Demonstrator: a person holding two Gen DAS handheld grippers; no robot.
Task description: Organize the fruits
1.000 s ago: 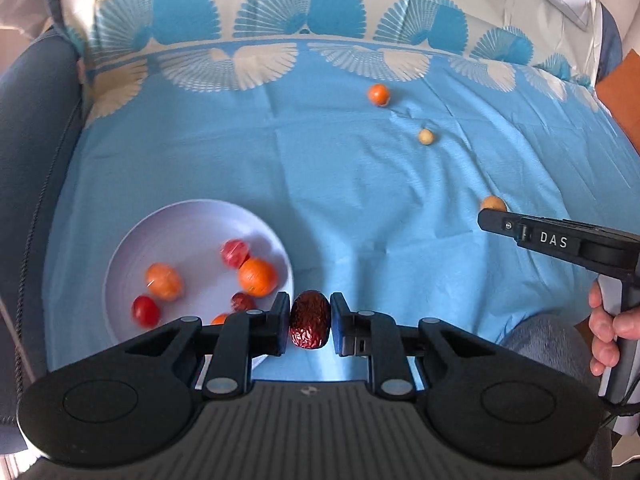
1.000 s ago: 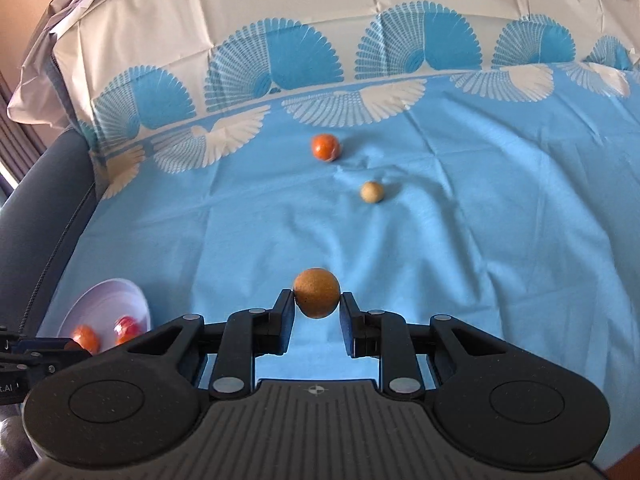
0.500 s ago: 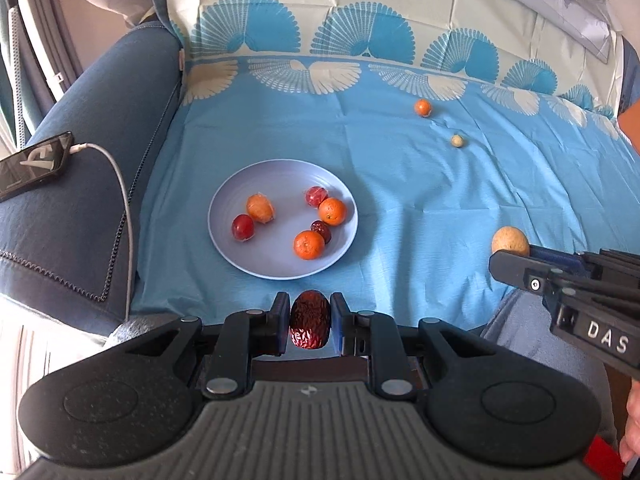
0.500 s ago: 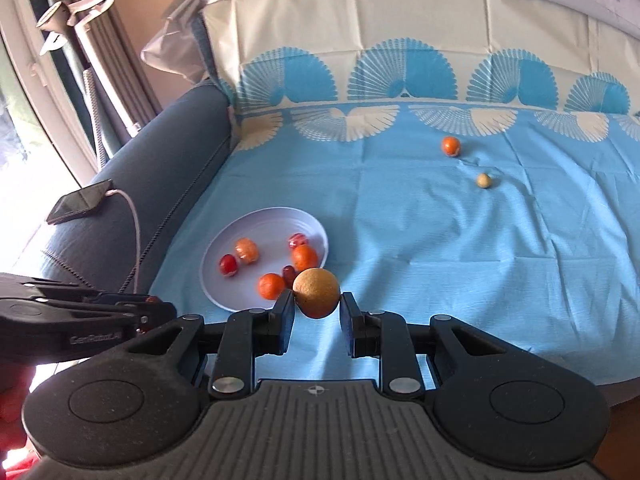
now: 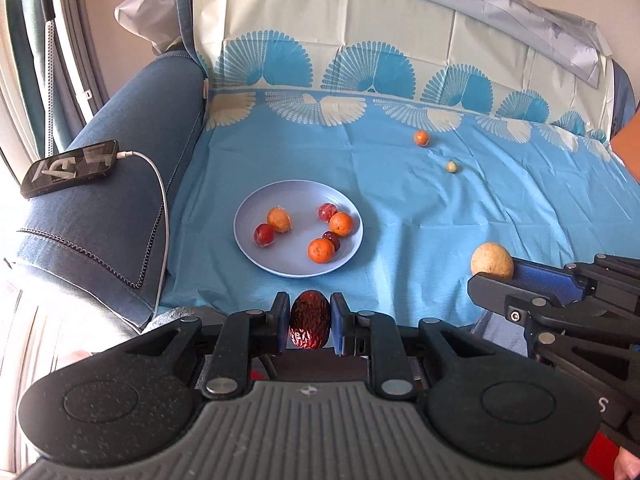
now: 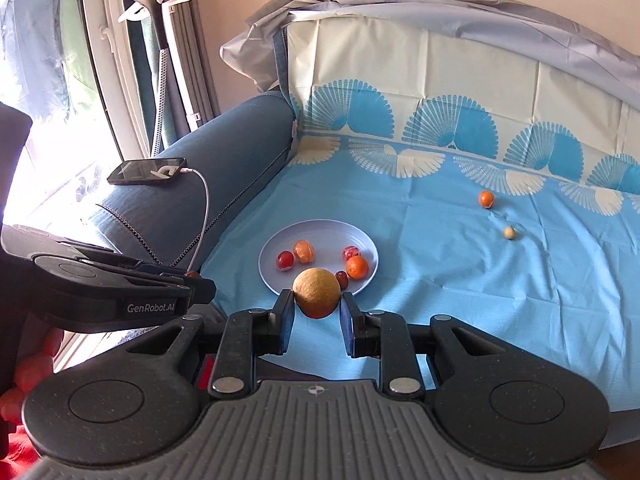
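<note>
Blue denim covers the sofa arm (image 5: 100, 216) at far left, where a black phone (image 5: 70, 168) lies with a white charging cable (image 5: 162, 200) trailing down the side. Next to it spreads the light blue cloth (image 5: 420, 208) with fan patterns along its back edge. On the cloth sits a pale lavender plate (image 5: 256, 252) holding six small fruits: a red one, three orange ones, a pinkish-red one and a small dark red one. Below the plate, at the near edge of the cloth, the left gripper (image 5: 309, 322) is clamped on a wrinkled dark red date (image 5: 310, 320), both pads pressing its sides. Further right and well apart from the plate, a small orange fruit (image 5: 421, 137) and a small pale round fruit (image 5: 452, 167) lie loose on the cloth near each other. At far right, the right gripper (image 6: 317, 306) holds a tan round fruit (image 6: 316, 292) squeezed between its pads; in the right wrist view this fruit hangs in front of the plate's near rim.
</note>
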